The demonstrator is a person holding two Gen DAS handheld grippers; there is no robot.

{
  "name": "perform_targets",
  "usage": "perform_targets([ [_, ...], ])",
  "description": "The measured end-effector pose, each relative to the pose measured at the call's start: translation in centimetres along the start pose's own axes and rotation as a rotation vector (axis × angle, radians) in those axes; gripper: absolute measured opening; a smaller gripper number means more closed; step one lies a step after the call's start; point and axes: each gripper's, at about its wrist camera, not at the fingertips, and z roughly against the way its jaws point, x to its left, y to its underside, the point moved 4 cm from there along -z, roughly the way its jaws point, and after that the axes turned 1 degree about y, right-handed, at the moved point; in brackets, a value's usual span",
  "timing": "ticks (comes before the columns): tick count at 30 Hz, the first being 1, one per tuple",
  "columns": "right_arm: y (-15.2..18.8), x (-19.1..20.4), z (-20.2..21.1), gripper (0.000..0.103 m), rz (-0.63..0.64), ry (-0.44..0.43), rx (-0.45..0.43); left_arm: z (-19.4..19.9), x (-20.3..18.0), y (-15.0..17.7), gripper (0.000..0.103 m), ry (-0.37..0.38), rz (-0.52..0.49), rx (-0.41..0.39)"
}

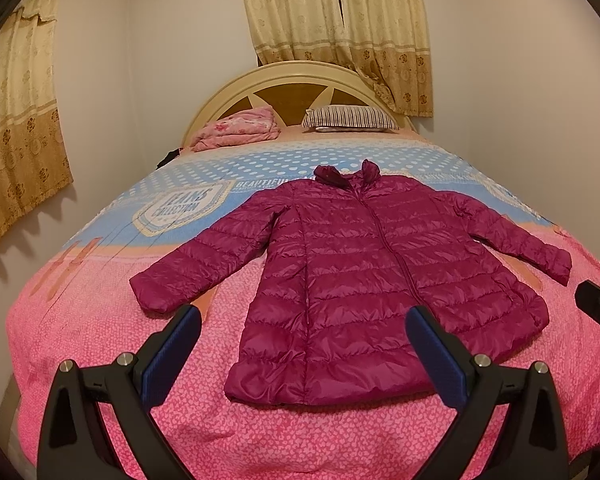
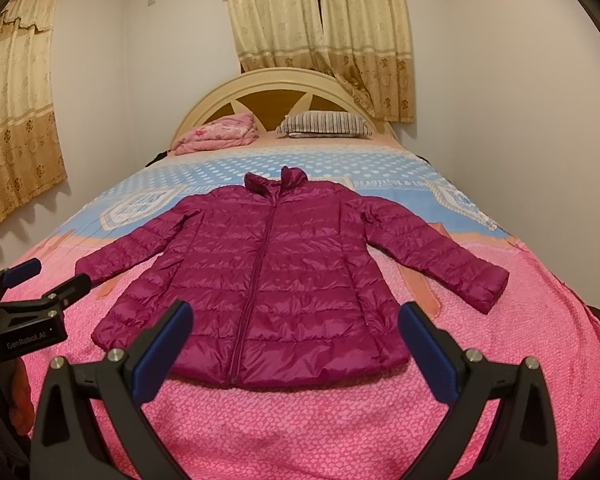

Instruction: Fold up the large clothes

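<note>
A magenta quilted puffer jacket lies flat and zipped on the bed, front up, collar toward the headboard, both sleeves spread out; it also shows in the right wrist view. My left gripper is open and empty, held above the bed in front of the jacket's hem. My right gripper is open and empty, also in front of the hem. The left gripper shows at the left edge of the right wrist view, and part of the right gripper shows at the right edge of the left wrist view.
The bed has a pink and blue cover. A folded pink blanket and a striped pillow lie by the cream headboard. Curtains hang behind and at the left wall.
</note>
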Motion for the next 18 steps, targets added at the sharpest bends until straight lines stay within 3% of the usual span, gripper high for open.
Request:
perform_targets([
  [18, 0.48, 0.51, -0.39, 0.103, 0.004, -0.005, 0.005, 0.16, 0.81, -0.10, 0.102, -0.005, 0.011, -0.009],
])
